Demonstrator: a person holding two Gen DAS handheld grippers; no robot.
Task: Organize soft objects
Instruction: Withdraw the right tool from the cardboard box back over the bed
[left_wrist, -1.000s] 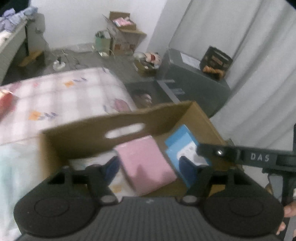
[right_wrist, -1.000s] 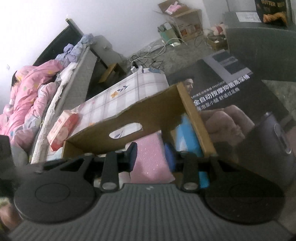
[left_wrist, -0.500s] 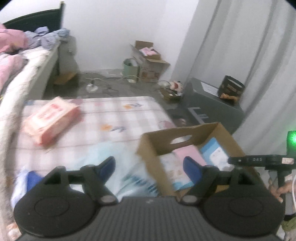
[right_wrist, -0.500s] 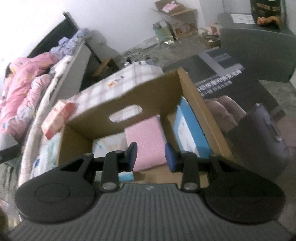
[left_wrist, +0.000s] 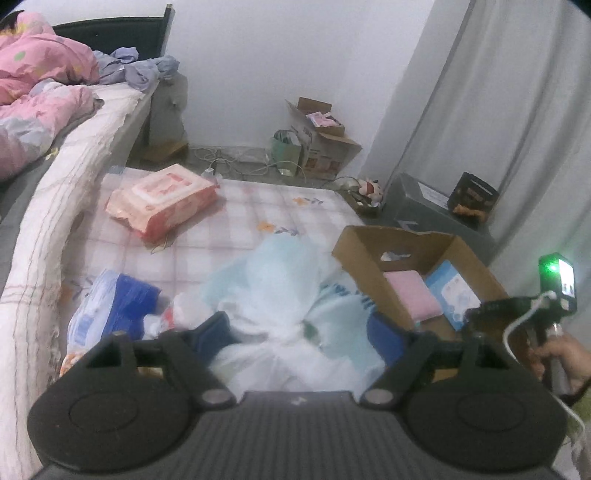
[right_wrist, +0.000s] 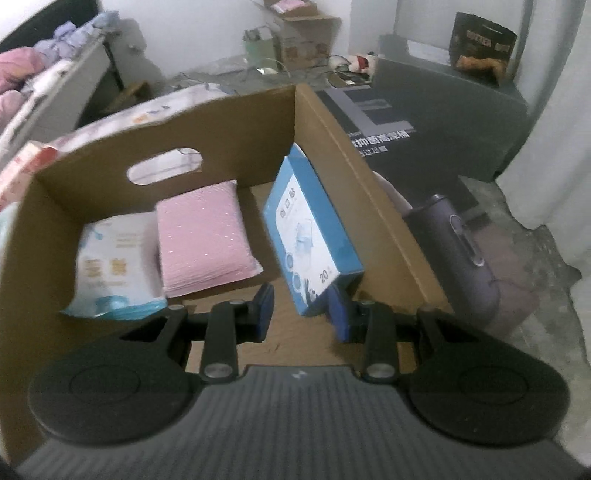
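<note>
A cardboard box holds a white wipes pack, a pink pack and a blue mask box leaning on its right wall. My right gripper is open and empty over the box's near floor. The box also shows in the left wrist view. My left gripper is open, its fingers either side of a pale blue and white plastic pack on the checked mat. A pink wipes pack and a blue pack lie on the mat.
A bed with pink bedding runs along the left. A grey cabinet, a dark bottle and open cartons stand on the floor beyond the mat. Curtains hang at the right.
My left gripper has swung left, from the box to over the pale plastic pack. My right gripper has opened wider and moved over the box's inside.
</note>
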